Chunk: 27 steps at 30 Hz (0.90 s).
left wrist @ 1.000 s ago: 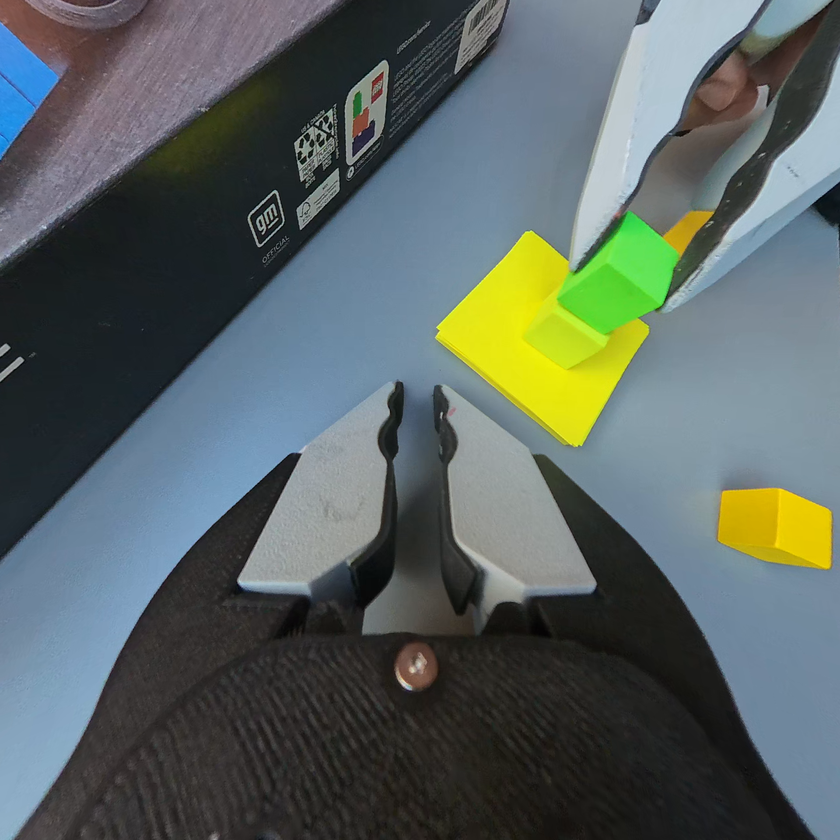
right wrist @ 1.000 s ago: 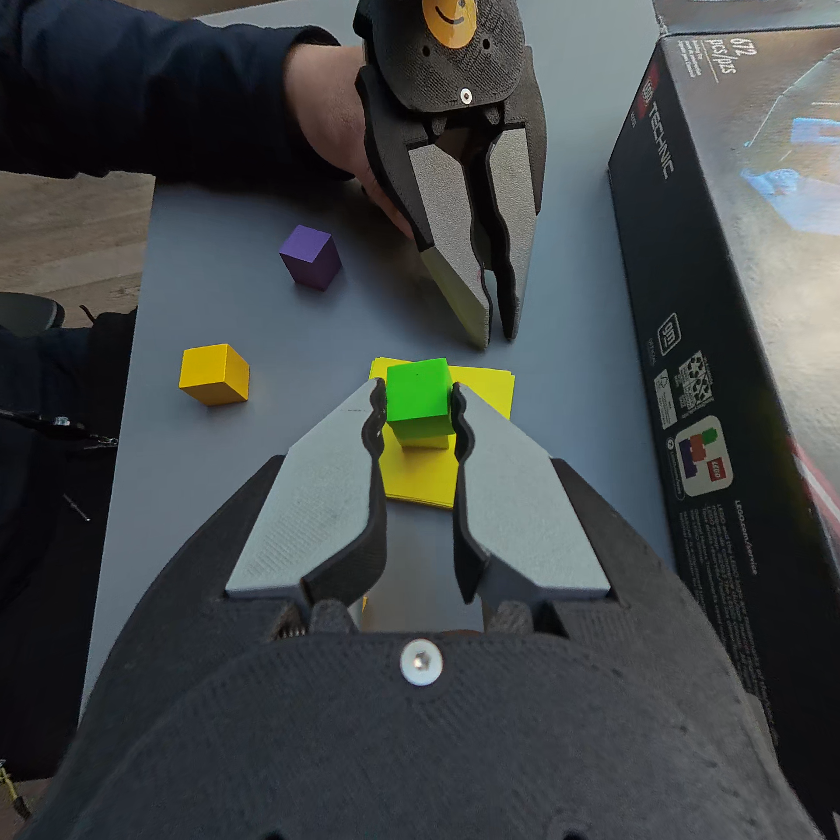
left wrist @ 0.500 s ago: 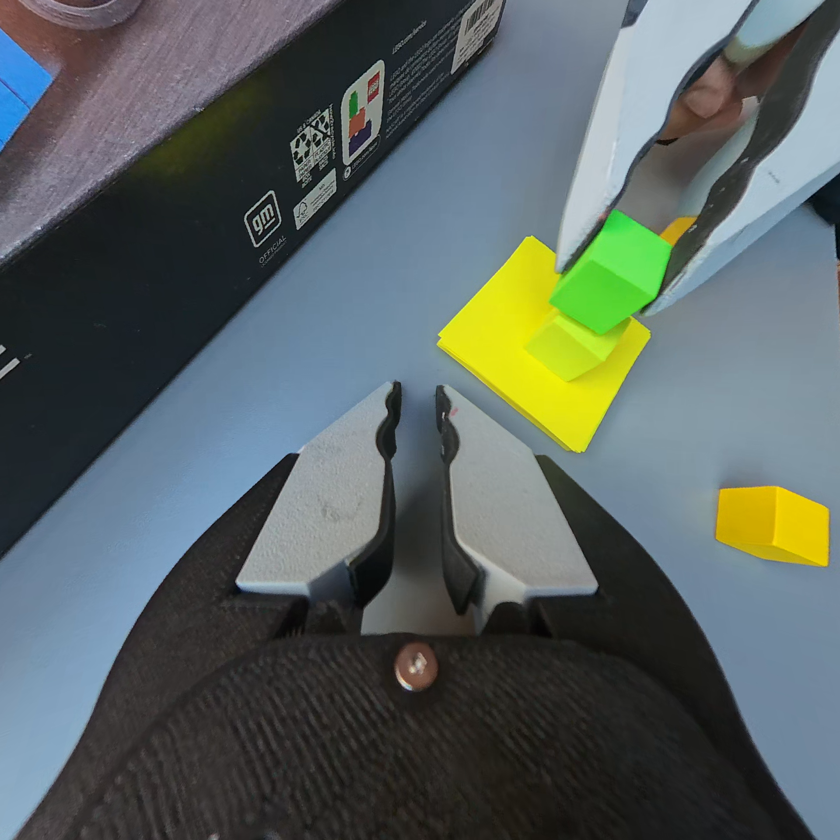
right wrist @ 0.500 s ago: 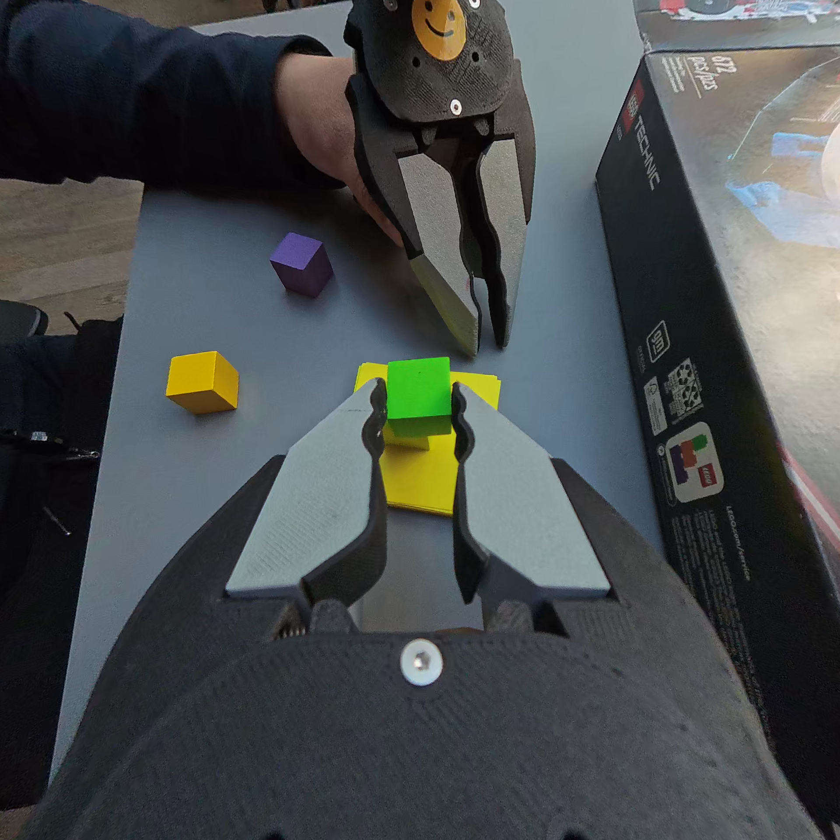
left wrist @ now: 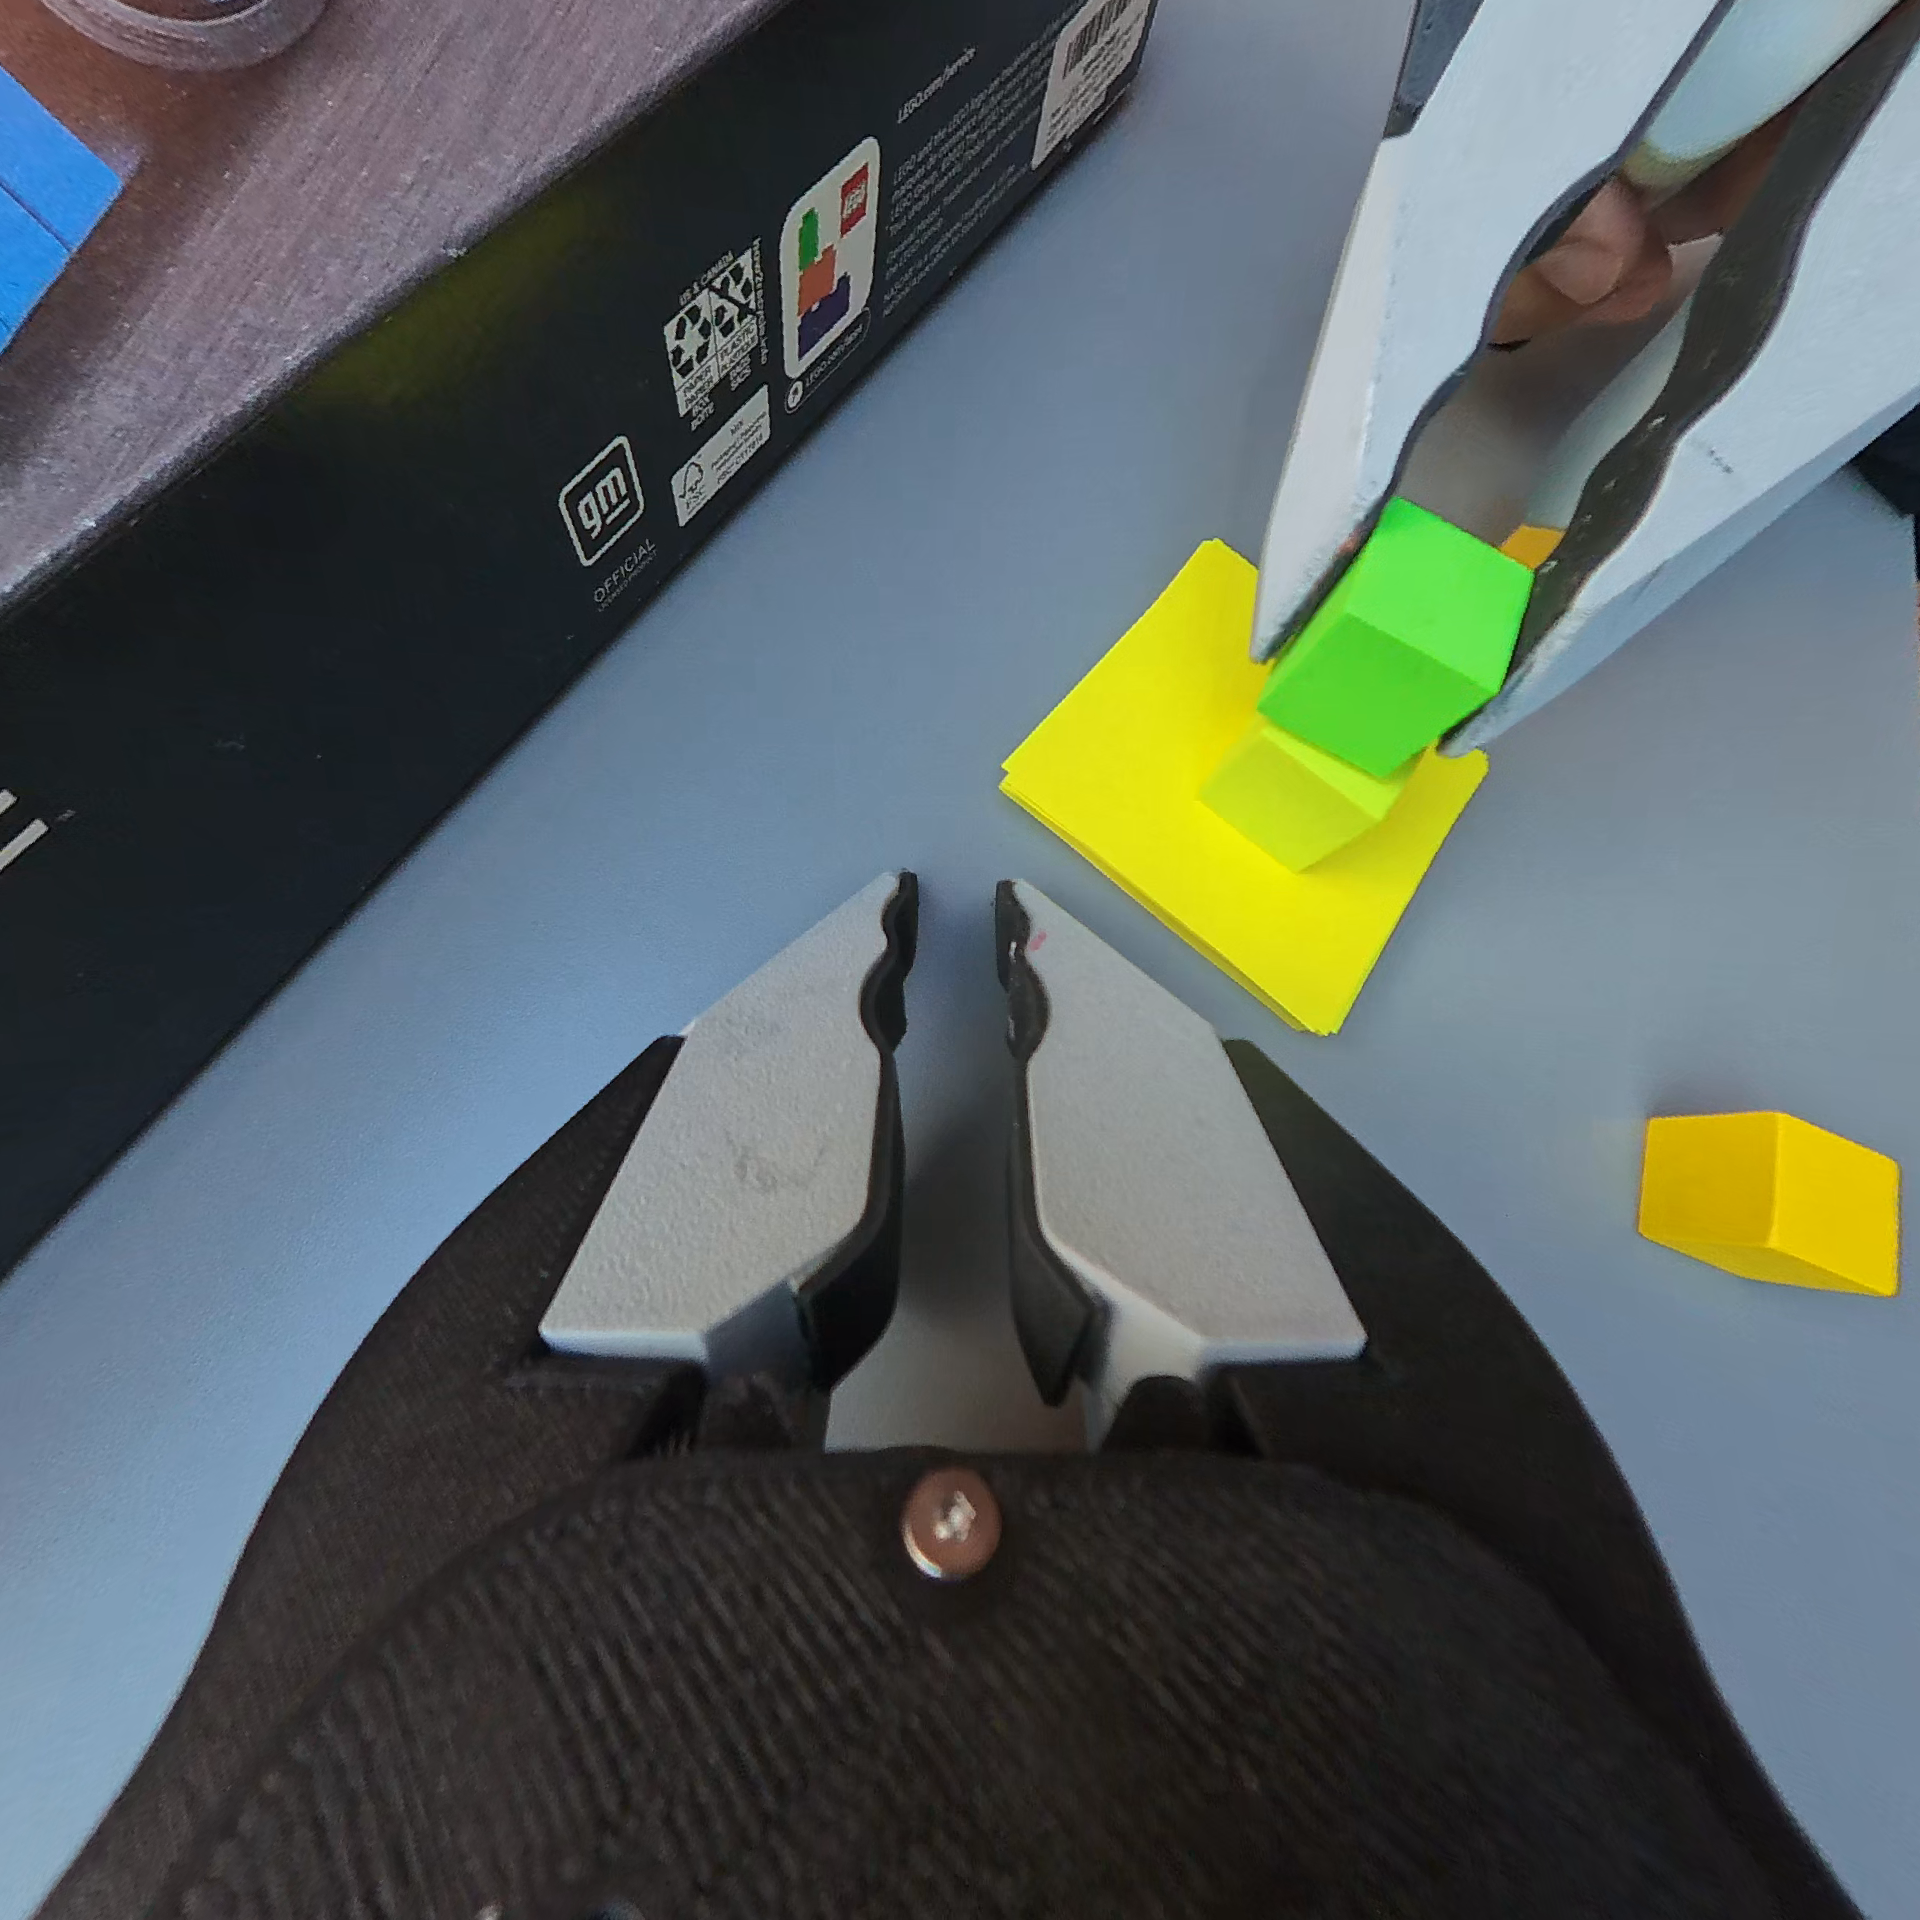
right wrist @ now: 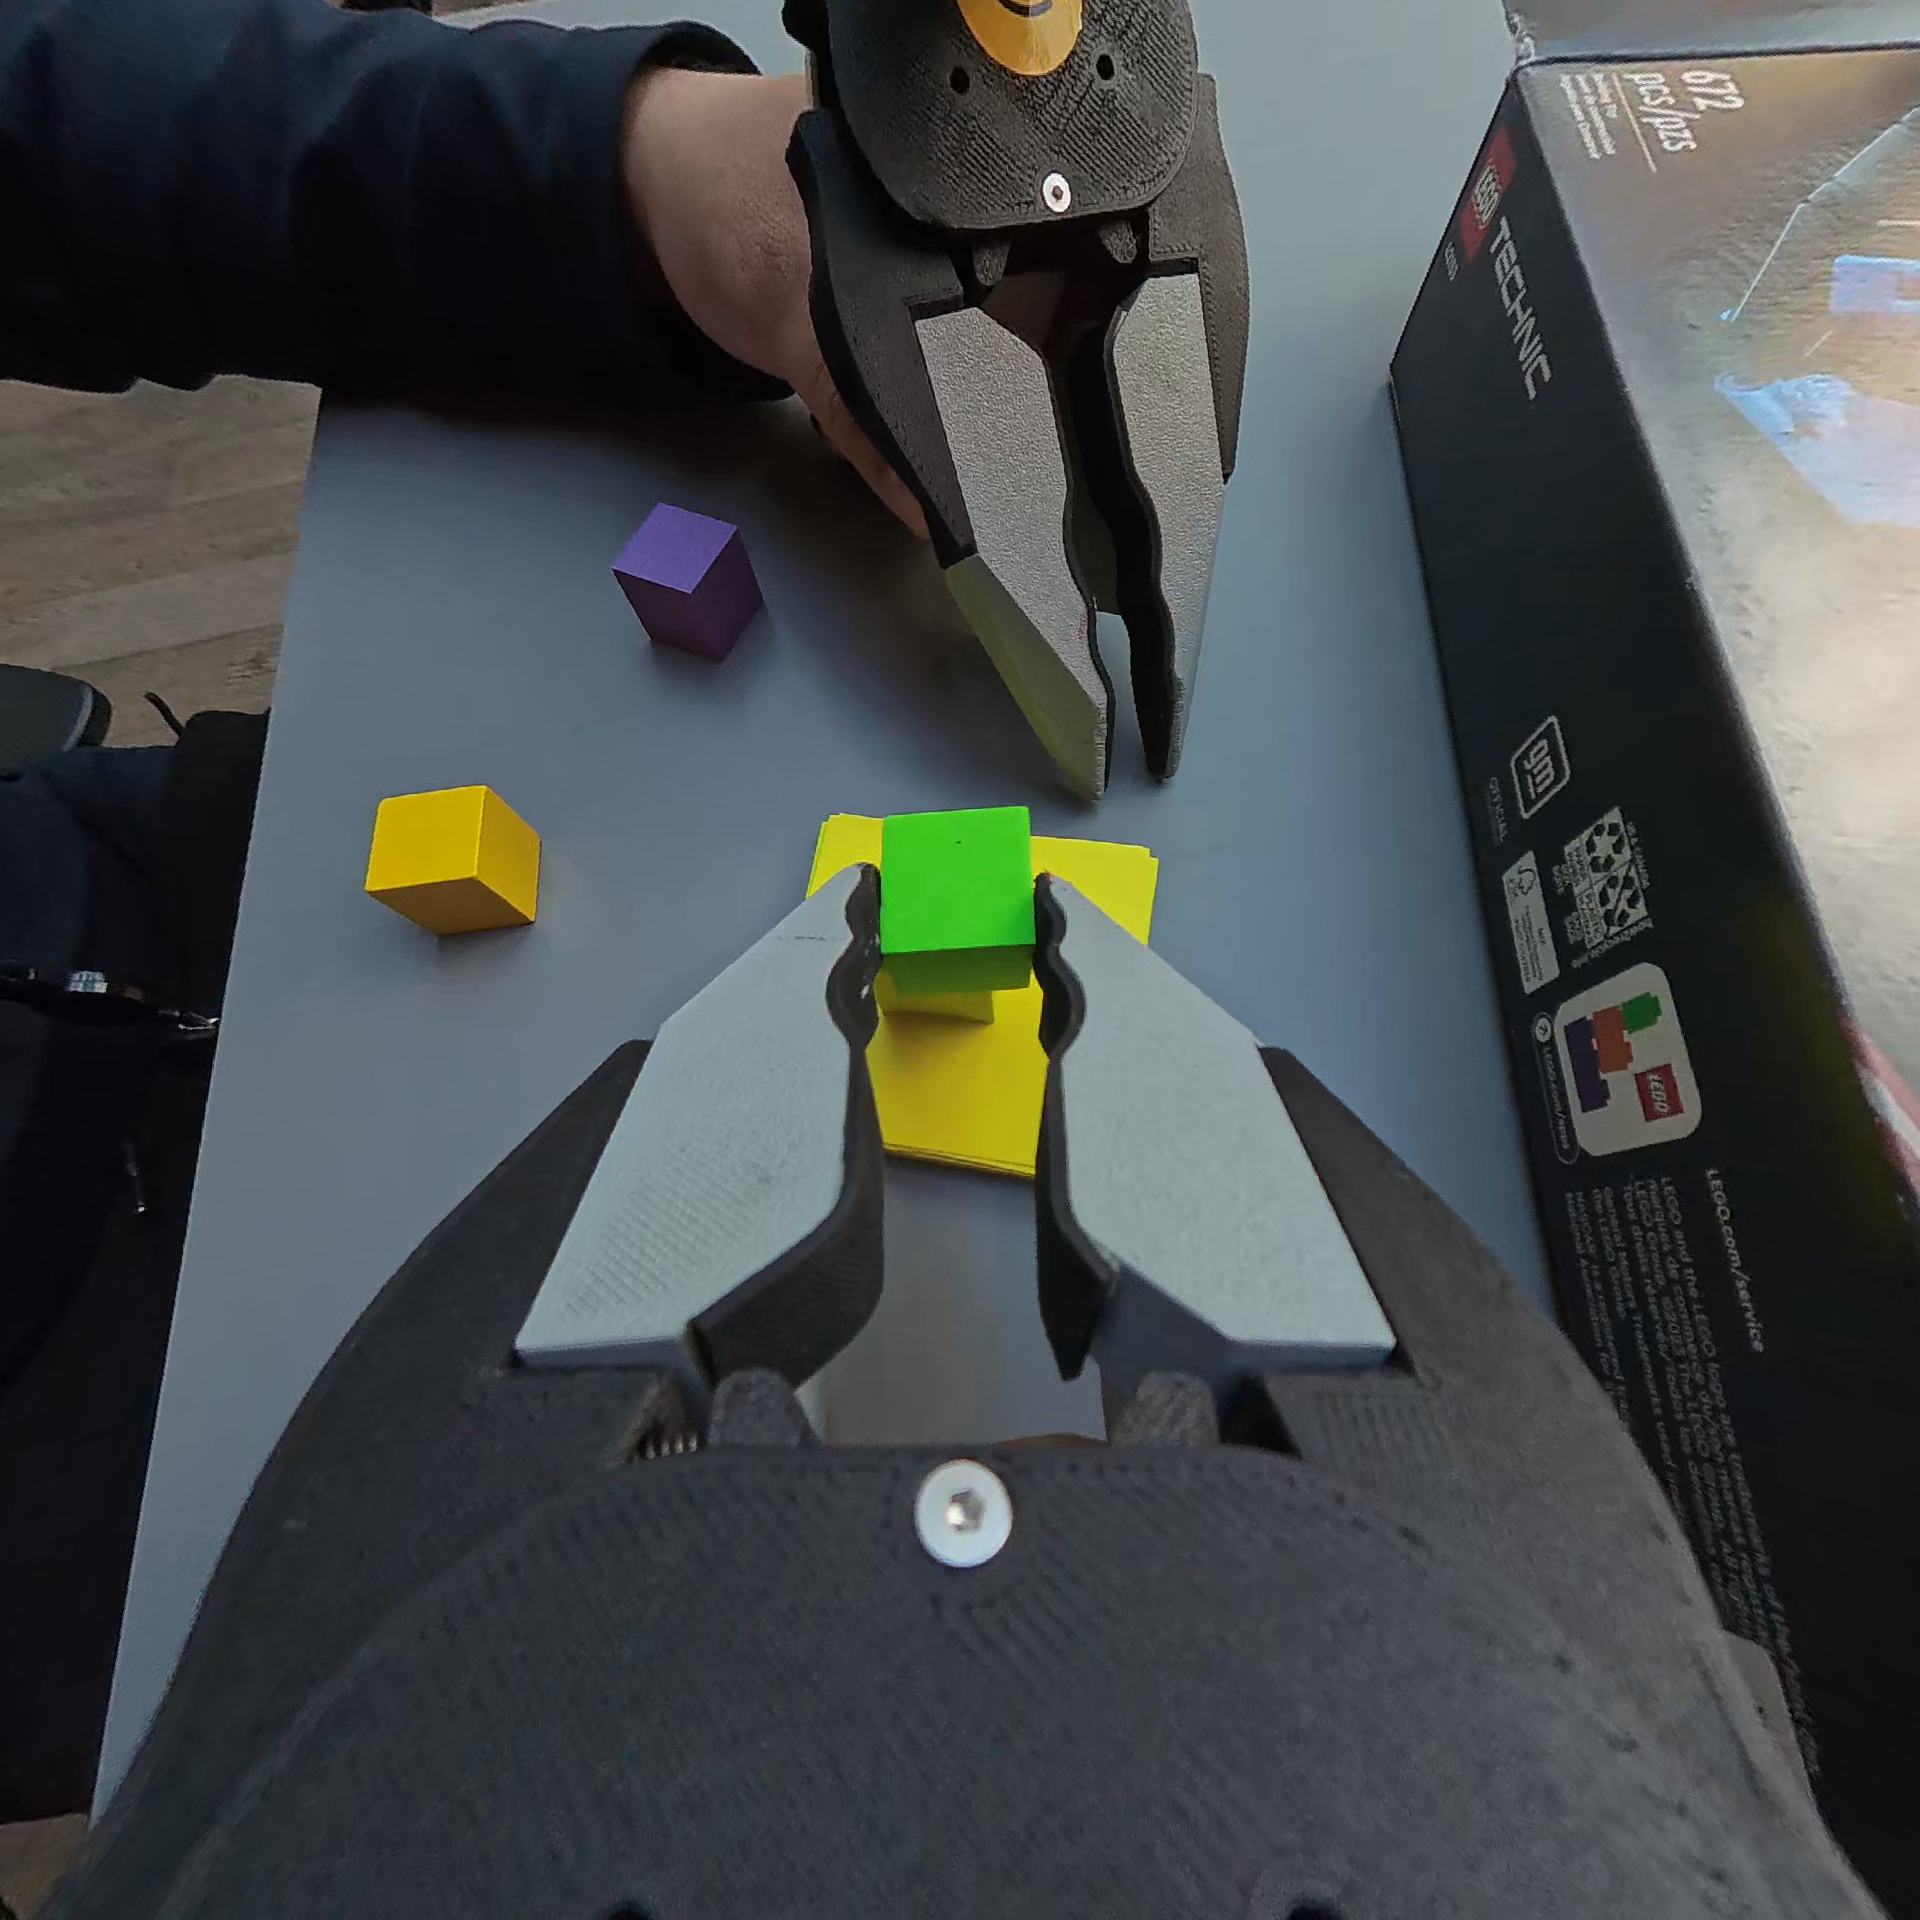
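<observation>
So the right gripper (right wrist: 956,914) has its two pads clamped on opposite sides of a bright green cube (right wrist: 956,878), and in the left wrist view you can see both fingertips pressed right up against it. That green cube sits on top of a lime-yellow cube (left wrist: 1294,795), a bit twisted relative to it, and whether the two are actually touching or there's a sliver of air between them I can't tell. The lime-yellow cube stands on a yellow pad of sticky notes (left wrist: 1174,769) lying flat in the middle of the blue-grey desk (left wrist: 727,831). The left gripper (left wrist: 956,899) has nothing in it: jaws a narrow slit apart, only bare desk between them, tips pointed down just beside the corner of the sticky notes and near the side of a big dark cardboard box (right wrist: 1662,623) that runs along one edge of the desk. An orange-yellow cube (right wrist: 457,857) sits alone toward the opposite edge, well apart from the stack, and a purple cube (right wrist: 688,592) sits past it, close to the hand (right wrist: 727,249) holding the left gripper.
</observation>
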Available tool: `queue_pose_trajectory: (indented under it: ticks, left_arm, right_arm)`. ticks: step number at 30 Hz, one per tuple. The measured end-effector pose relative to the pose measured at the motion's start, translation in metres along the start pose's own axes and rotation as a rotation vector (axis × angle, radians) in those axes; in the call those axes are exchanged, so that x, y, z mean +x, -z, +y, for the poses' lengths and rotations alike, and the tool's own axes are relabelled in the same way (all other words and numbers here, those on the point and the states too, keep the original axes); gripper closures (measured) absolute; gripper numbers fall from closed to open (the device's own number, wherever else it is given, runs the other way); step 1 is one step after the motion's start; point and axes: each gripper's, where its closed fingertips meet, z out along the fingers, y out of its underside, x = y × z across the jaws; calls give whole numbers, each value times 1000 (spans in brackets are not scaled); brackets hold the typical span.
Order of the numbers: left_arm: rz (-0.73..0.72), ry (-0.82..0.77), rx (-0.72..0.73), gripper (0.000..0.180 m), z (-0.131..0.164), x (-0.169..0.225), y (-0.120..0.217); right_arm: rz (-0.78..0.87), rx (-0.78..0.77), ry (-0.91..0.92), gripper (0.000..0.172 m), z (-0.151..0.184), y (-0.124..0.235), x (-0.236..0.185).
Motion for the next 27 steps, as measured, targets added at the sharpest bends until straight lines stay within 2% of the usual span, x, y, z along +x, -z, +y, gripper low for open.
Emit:
queue_pose_trajectory:
  ticks: [5,10,18,27]
  left_arm:
    - [0,0,0,168,0,0,0]
    - [0,1,0,168,0,0,0]
    - [0,1,0,168,0,0,0]
    - [0,1,0,168,0,0,0]
  right_arm:
    - [-16,56,-11,145,-9,6,-1]
    - [-6,2,-3,145,0,0,0]
    - [-23,5,-22,146,2,0,0]
    - [-4,89,-23,145,-13,10,3]
